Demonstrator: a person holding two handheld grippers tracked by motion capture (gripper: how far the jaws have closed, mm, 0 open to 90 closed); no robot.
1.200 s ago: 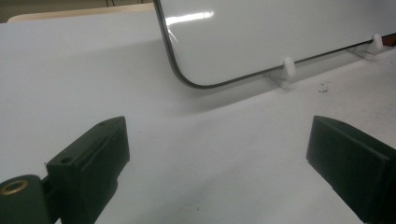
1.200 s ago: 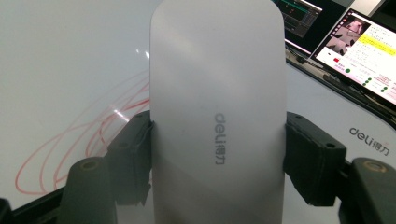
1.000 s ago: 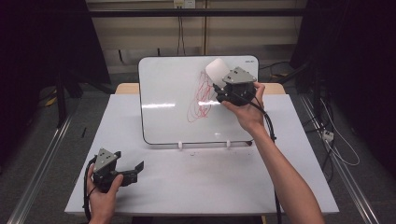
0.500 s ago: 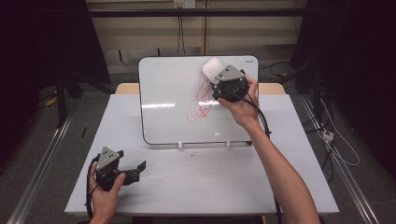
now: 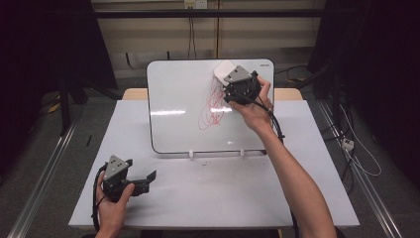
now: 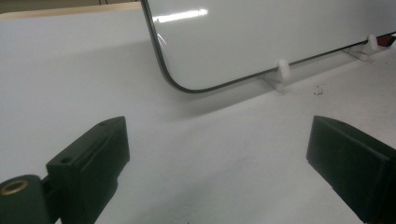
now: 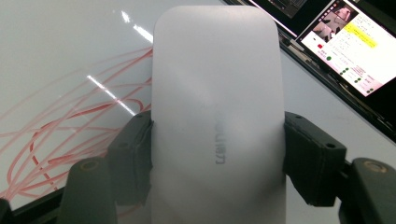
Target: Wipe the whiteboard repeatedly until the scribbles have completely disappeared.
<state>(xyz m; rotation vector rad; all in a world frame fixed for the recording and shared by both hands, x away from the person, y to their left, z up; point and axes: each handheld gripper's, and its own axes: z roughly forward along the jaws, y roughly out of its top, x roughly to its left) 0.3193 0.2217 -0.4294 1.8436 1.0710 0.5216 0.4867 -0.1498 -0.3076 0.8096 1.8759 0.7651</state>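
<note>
- Eraser (image 7: 217, 116) sits clamped between my right jaws, which press on its two long sides; the right gripper (image 5: 233, 82) holds it against the top right of the whiteboard (image 5: 183, 99), just above the red scribble (image 5: 214, 106).
- Flat face goes to the board, I judge, so the pad can sweep down across the red loops; gripping by the sides keeps that face free.
- Whiteboard leans back on two small white clips (image 6: 282, 69) at its lower edge, which tilts the surface toward me and makes wiping easier.
- Left gripper (image 5: 130, 179) rests low on the white counter (image 5: 218, 198) near its front left corner, well apart from the board; its jaws stand wide open with nothing between them, kept out of the way since the wiping needs one hand.
- Writing: faint grey lettering runs along the eraser's back in the right gripper view, too blurred to read. A small mark sits at the board's top right corner, too small to make out.
- Screen (image 7: 348, 39) with a yellow note shows beyond the board; its text is illegible.
</note>
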